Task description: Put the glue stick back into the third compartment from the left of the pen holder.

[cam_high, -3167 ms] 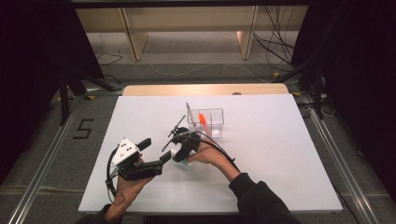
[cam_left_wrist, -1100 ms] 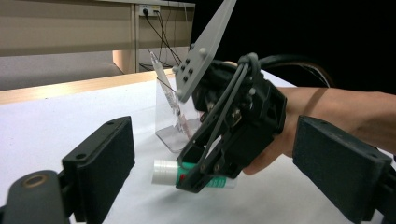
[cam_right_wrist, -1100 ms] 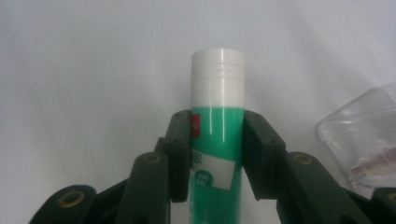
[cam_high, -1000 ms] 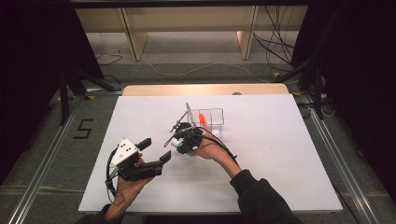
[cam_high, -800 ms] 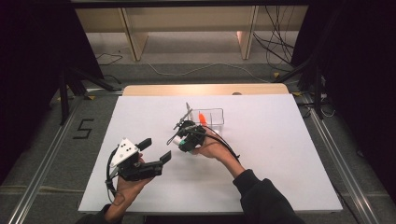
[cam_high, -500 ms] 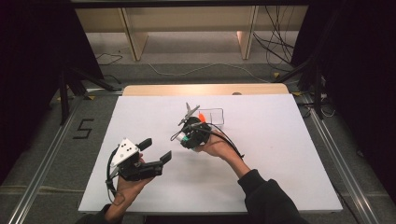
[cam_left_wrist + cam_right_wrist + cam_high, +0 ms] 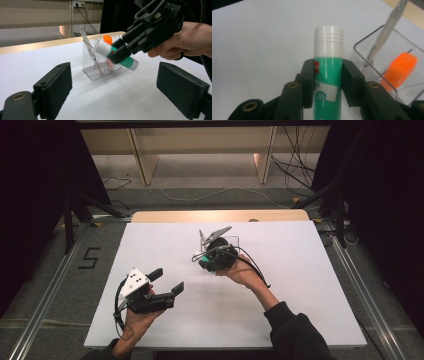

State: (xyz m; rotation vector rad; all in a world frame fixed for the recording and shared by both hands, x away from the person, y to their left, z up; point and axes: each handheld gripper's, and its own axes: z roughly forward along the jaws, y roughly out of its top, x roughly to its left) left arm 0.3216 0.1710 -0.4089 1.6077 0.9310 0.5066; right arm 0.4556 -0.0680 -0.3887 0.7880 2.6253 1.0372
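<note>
The right tool [image 7: 328,75] was clamped on the glue stick [image 7: 328,70], lifted mid-frame beside the clear holder [image 7: 100,71] but not yet in it, while the left tool [image 7: 167,282] sat open and empty, lower left.

Black two-jawed left claw [image 7: 167,282] with a grey three-cornered plate; dark sleeve [image 7: 295,332] on the right arm.

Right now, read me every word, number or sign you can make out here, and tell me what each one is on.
"5": black tape figure on the grey floor left of the white table.
Green and white glue stick, held in the right gripper: a small red mark and white label patches with print, too blurred to read.
Thin grey pen in the clear plastic holder: dark print, too small to read.
</note>
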